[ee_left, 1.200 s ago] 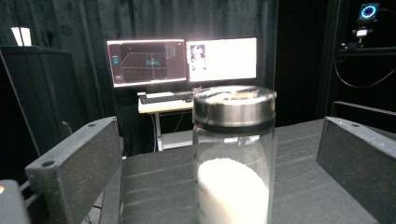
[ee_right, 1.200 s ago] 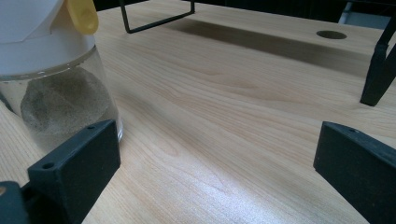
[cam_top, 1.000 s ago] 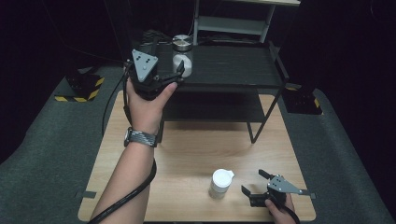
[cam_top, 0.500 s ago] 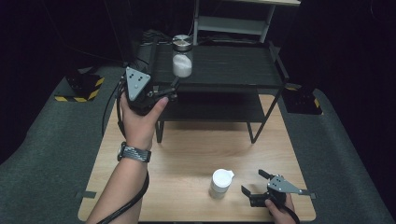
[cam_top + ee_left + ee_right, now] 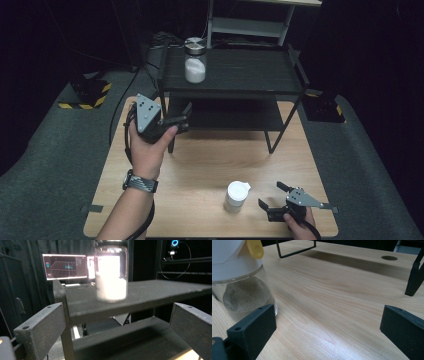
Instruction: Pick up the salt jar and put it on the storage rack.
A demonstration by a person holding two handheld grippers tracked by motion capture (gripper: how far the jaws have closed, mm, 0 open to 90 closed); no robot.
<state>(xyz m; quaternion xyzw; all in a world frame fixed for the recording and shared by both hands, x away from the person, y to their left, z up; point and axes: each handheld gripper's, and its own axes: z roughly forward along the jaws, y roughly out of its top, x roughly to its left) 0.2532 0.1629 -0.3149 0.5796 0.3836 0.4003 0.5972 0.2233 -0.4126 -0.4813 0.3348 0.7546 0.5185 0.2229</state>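
Standing on the shelf (image 5: 250,75), jar (image 5: 194,64) well beyond open left fingers (image 5: 40,327).

A lit monitor (image 5: 65,266) glows far beyond the left gripper (image 5: 184,119). A yellow-and-black striped block (image 5: 87,95) sits on the grey floor (image 5: 45,150) to that gripper's left. The wooden table (image 5: 210,160) spreads beneath the right gripper (image 5: 272,195), with a round hole (image 5: 389,257) ahead.

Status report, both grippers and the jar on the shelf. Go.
Left gripper open, empty, facing jar on shelf. Right gripper open beside white-lidded jar. Nothing between.
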